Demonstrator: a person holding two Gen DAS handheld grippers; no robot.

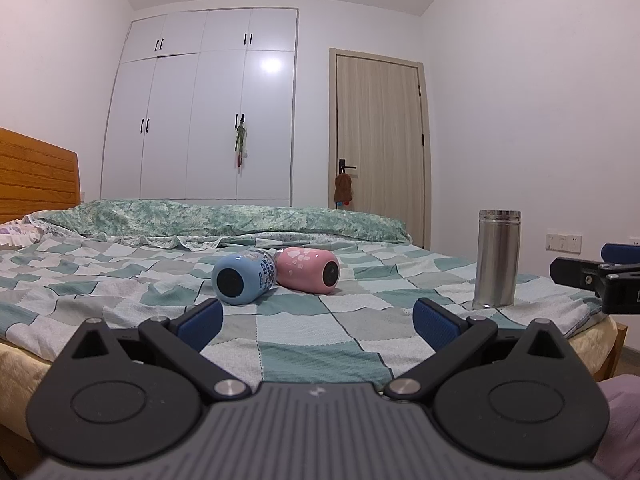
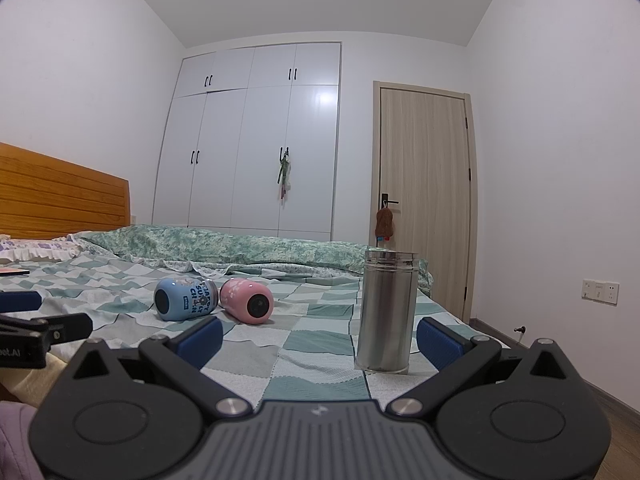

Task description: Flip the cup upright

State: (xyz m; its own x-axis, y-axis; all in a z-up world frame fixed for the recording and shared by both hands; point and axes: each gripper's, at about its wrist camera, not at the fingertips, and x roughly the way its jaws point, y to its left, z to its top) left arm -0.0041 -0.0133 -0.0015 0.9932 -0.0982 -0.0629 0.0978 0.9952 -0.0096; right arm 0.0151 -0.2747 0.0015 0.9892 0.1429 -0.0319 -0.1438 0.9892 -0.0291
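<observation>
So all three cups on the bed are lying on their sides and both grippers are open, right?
Not quite. Only the blue cup and pink cup lie on their sides; the steel cup stands upright, clearest in the right wrist view. Both grippers, left and right, are open.

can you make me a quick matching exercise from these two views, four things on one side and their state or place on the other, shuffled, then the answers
Things
1. blue cup
2. pink cup
3. steel flask
4. brown plush toy

States or places
A. stands upright near the right edge of the bed
B. hangs from the door handle
C. lies on its side, printed lettering on its wall
D. lies on its side, pale blotches on its wall

Pairs: 1-C, 2-D, 3-A, 4-B
</observation>
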